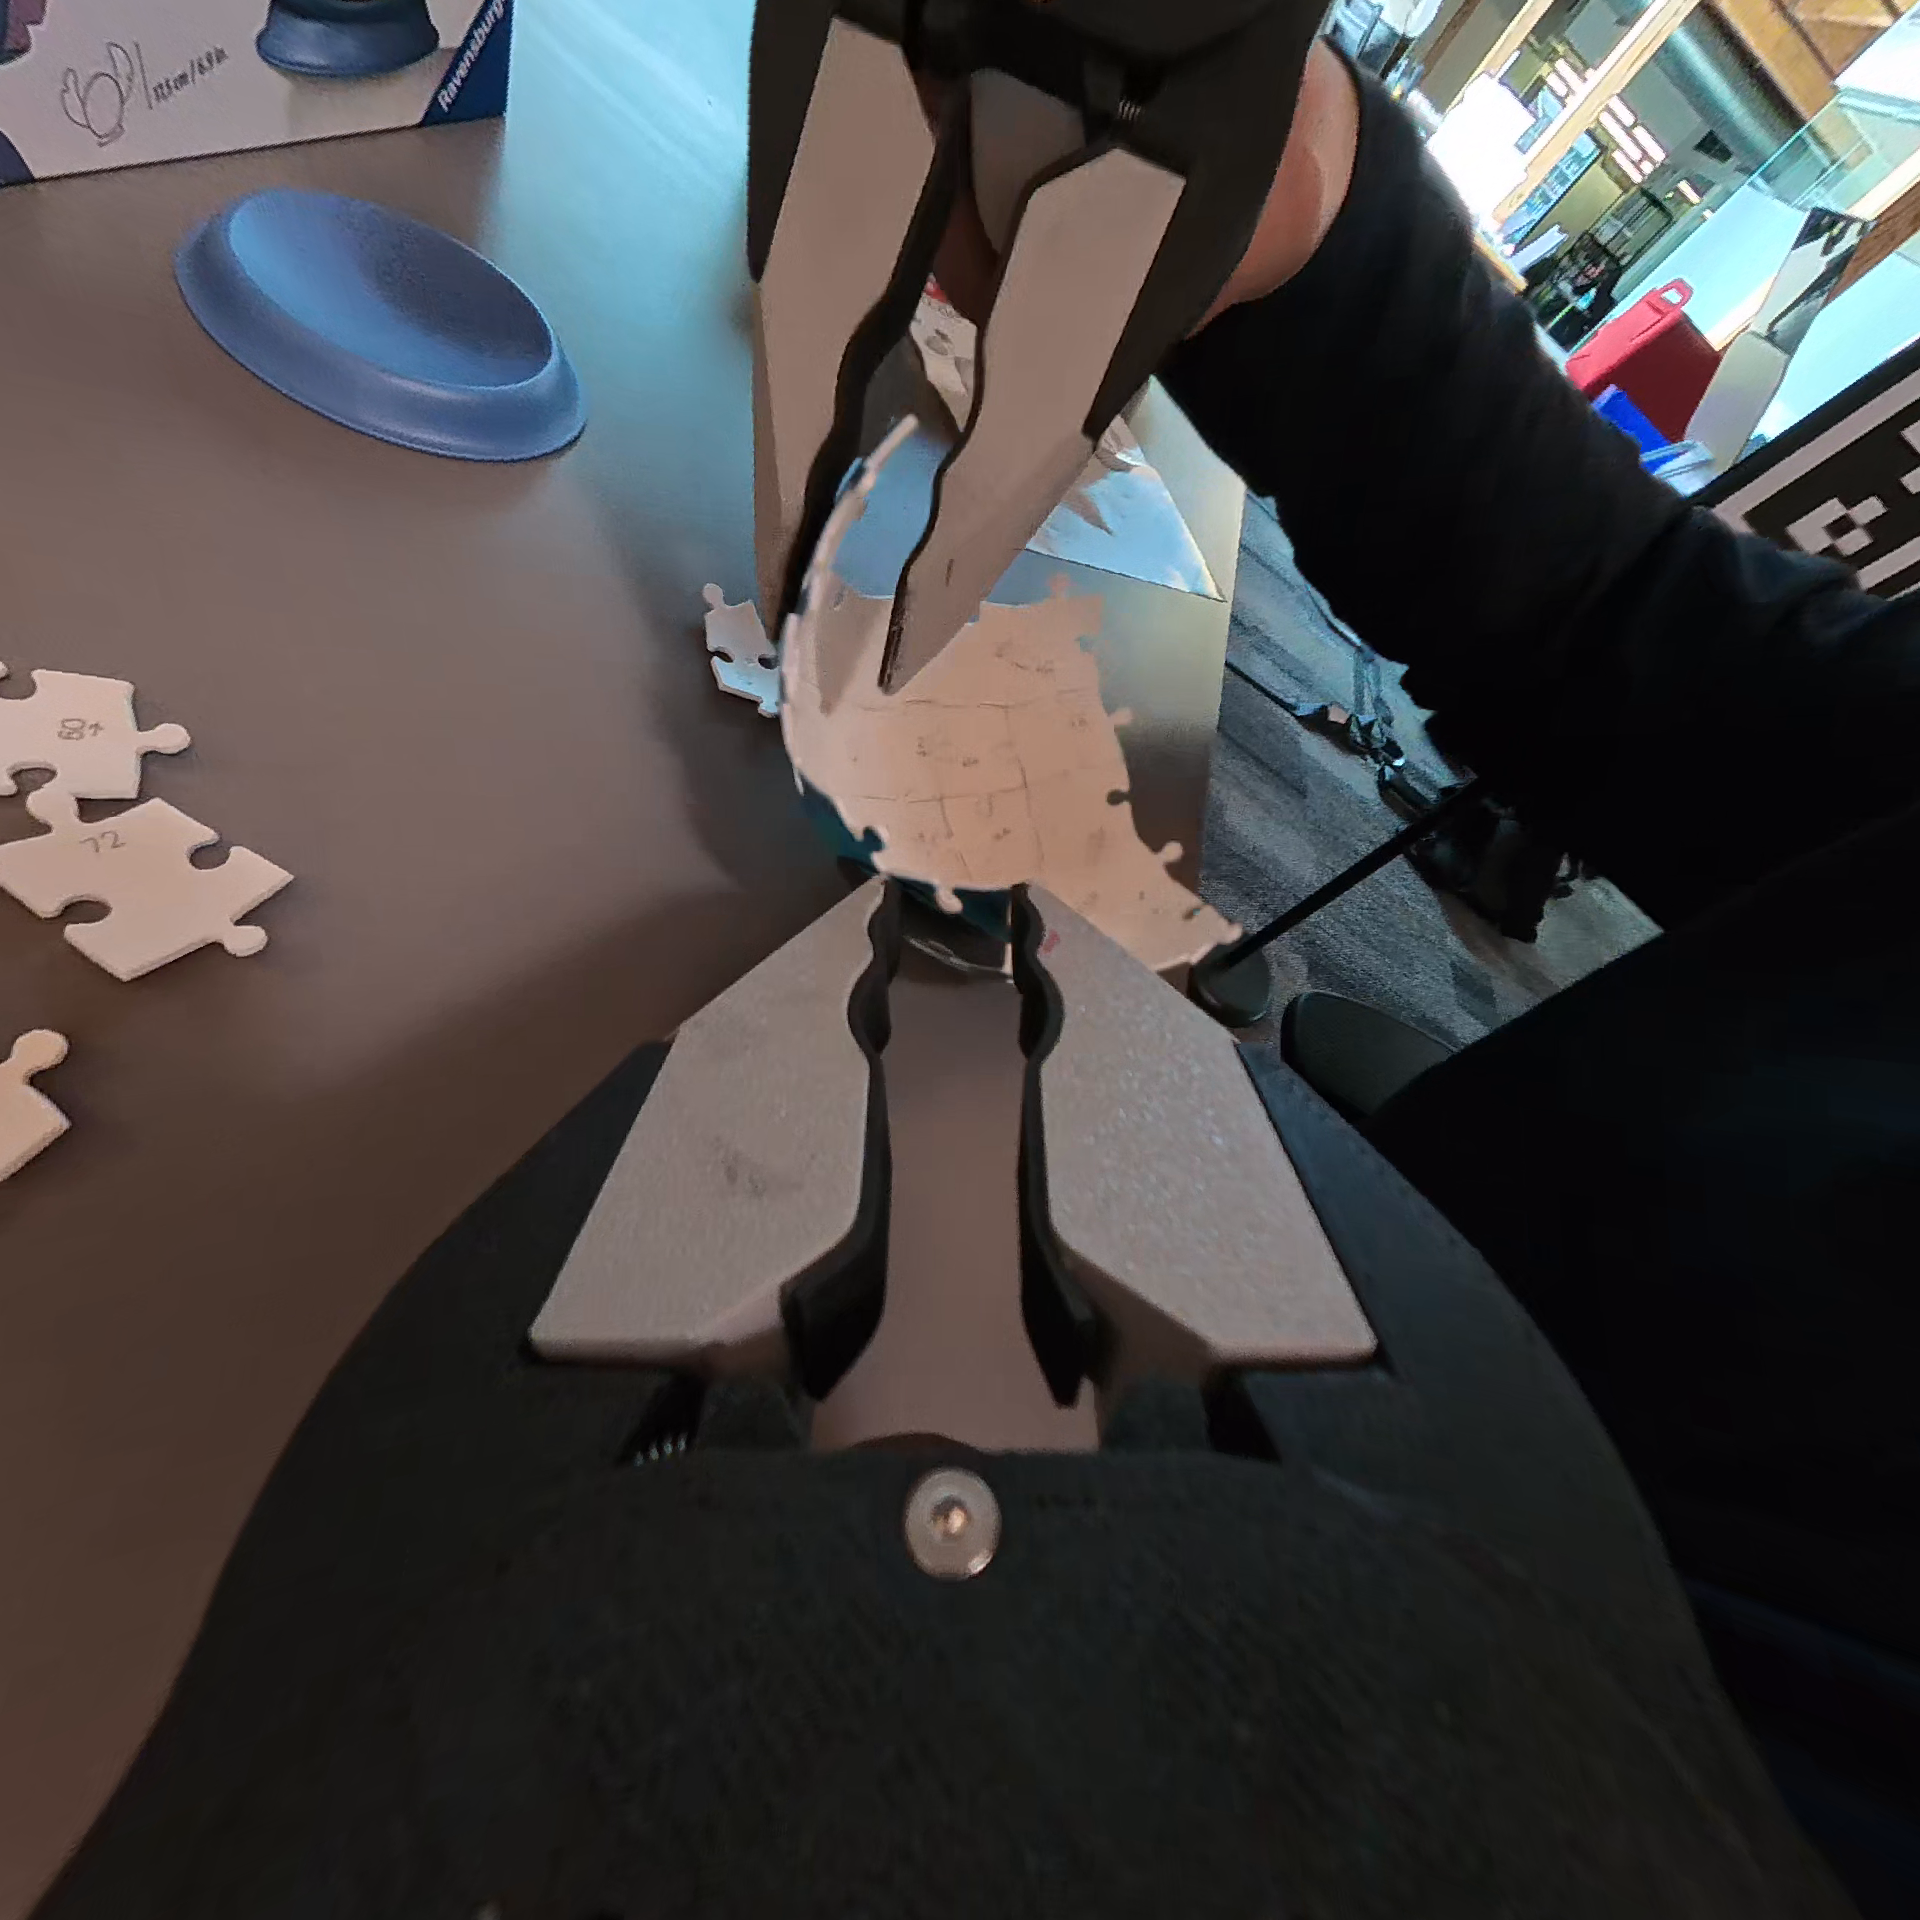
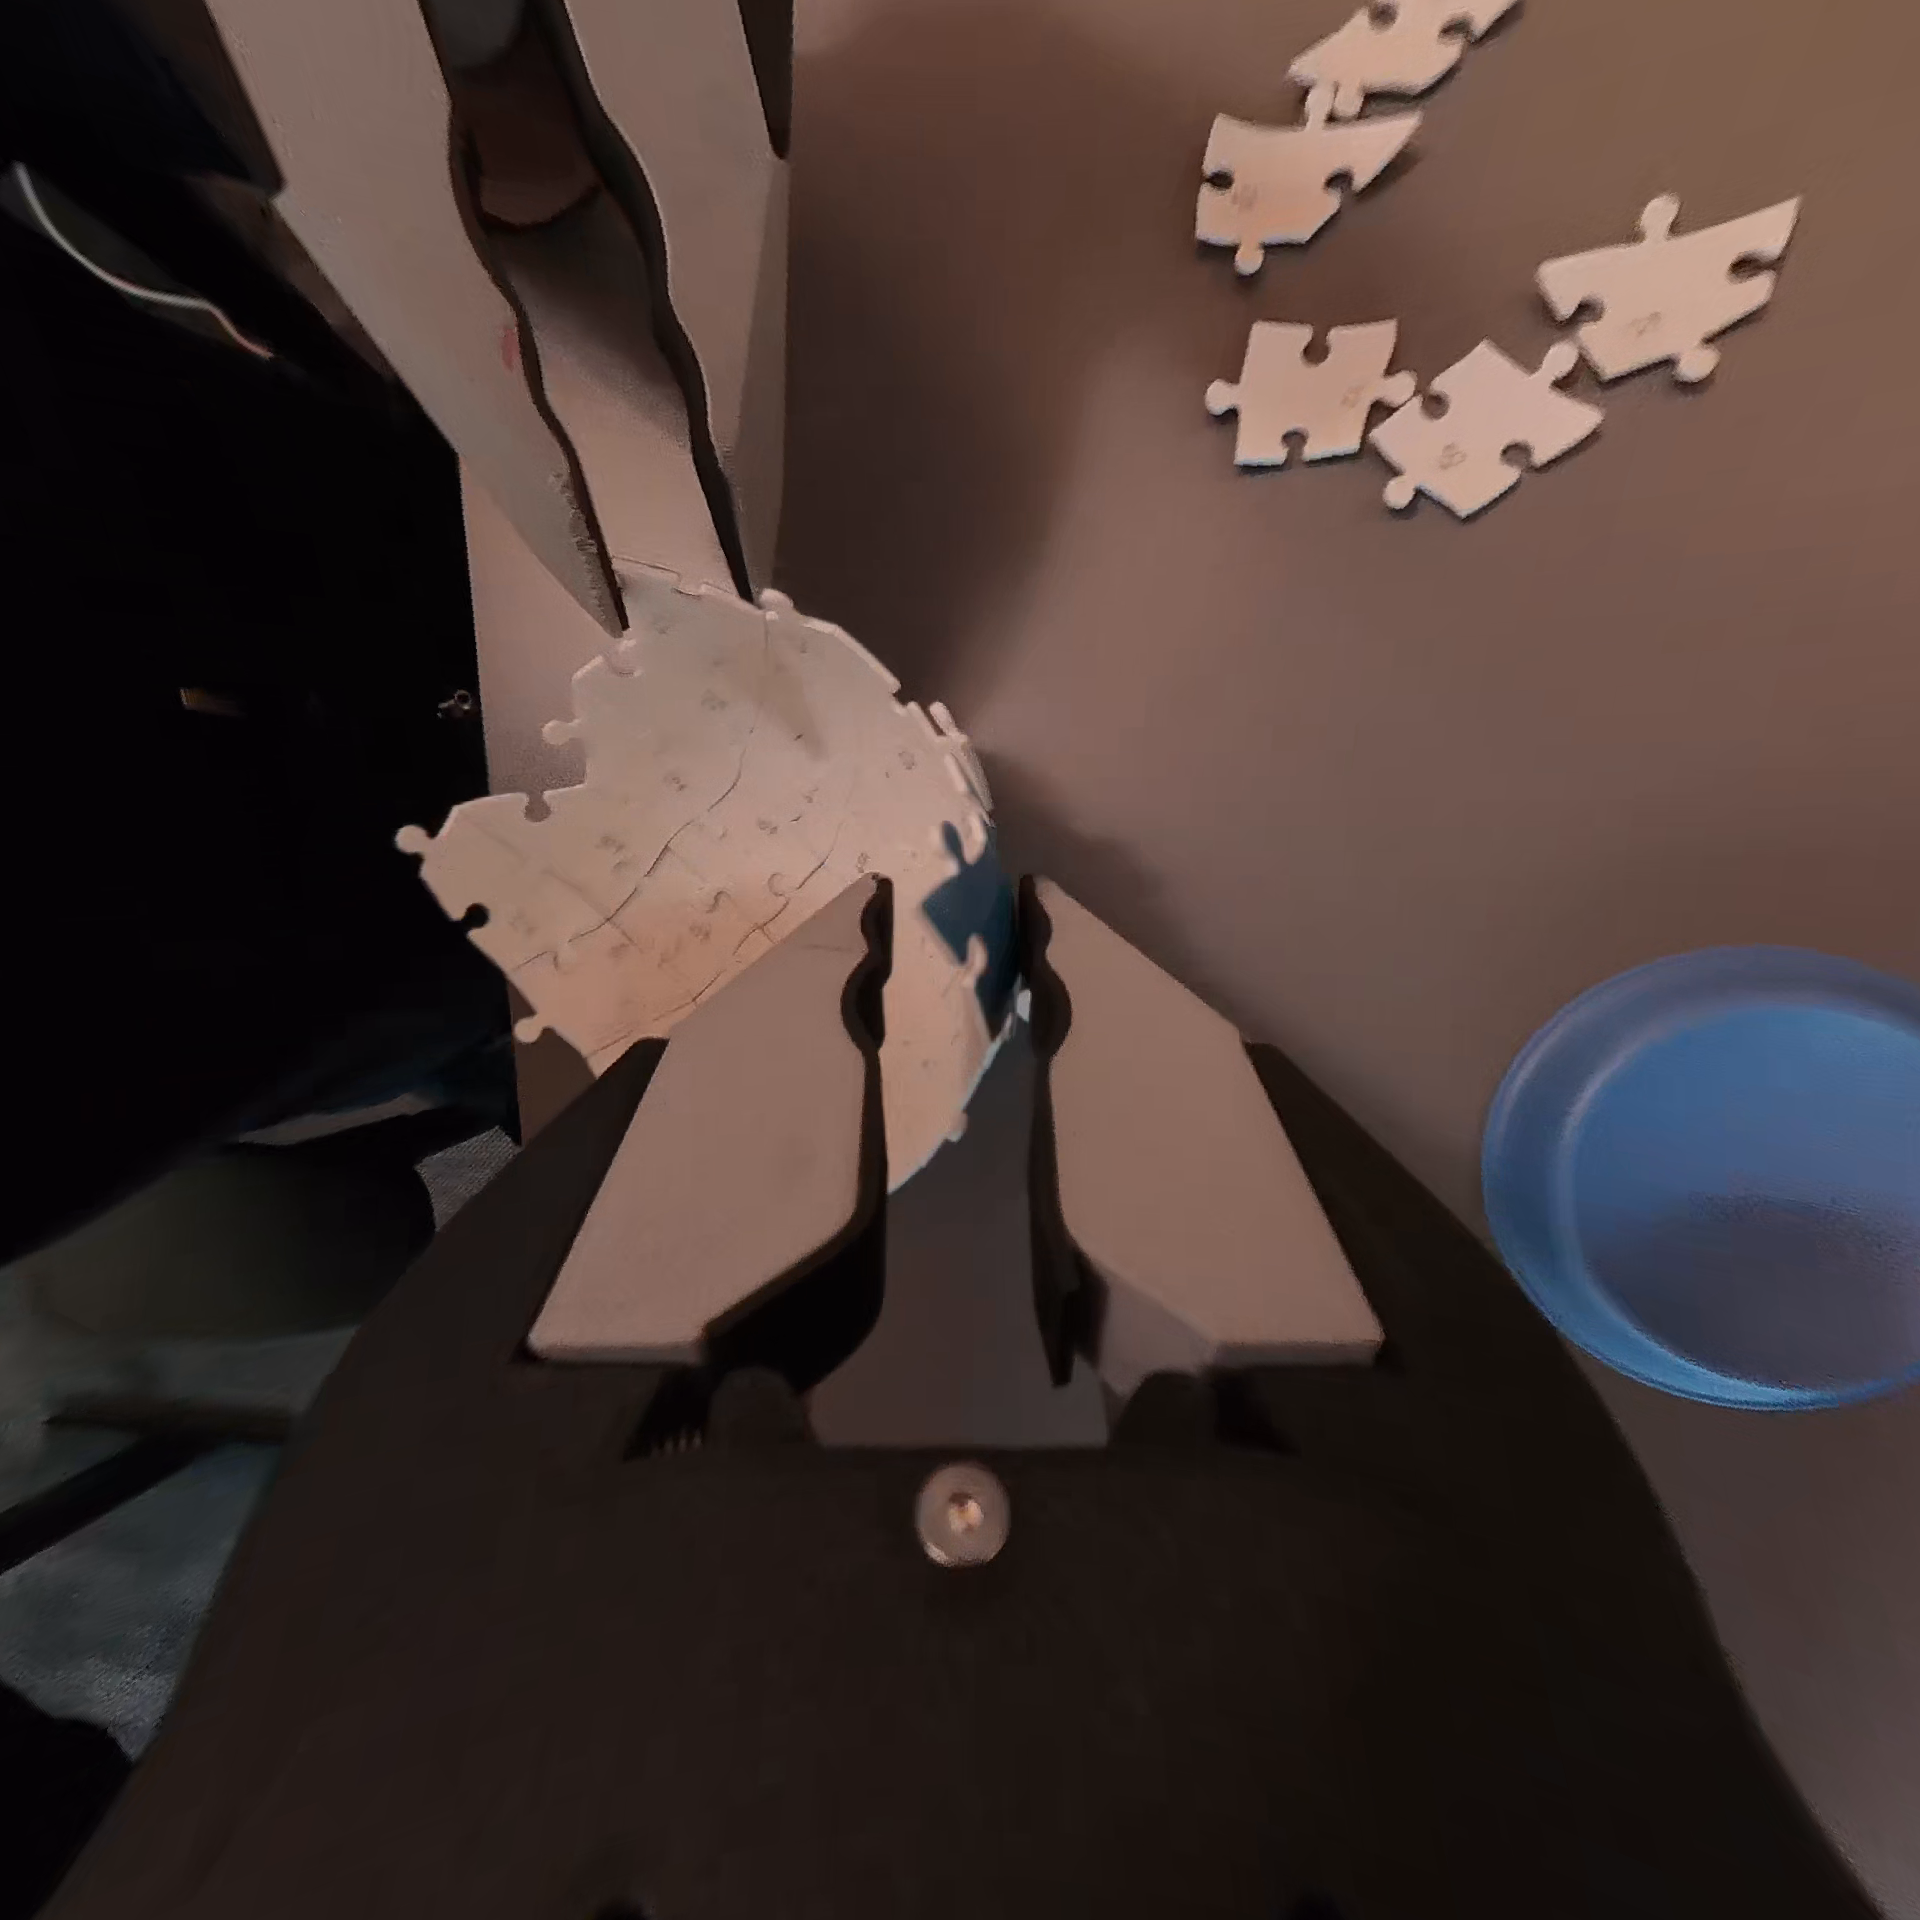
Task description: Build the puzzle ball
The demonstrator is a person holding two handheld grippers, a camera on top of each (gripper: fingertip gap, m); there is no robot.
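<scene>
- The puzzle ball (image 1: 977, 769) is a part-built curved shell, held up off the counter (image 1: 468, 644) between both tools; loose pieces (image 2: 1455, 416) still lie unplaced (several, so much remains).
- The left gripper (image 1: 951, 899) fingers clench its lower edge; the right gripper (image 2: 956, 883) fingers straddle its rim.
- Only the left wrist view shows the puzzle box (image 1: 260, 83); both show the blue stand (image 2: 1714, 1174).

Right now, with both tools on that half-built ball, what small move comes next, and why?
Probably squeeze the right gripper gently on the rim. Its fingers straddle the puzzle ball's edge beside a piece-shaped gap, while the left gripper grips the opposite edge. Loose pieces wait on the table.
</scene>
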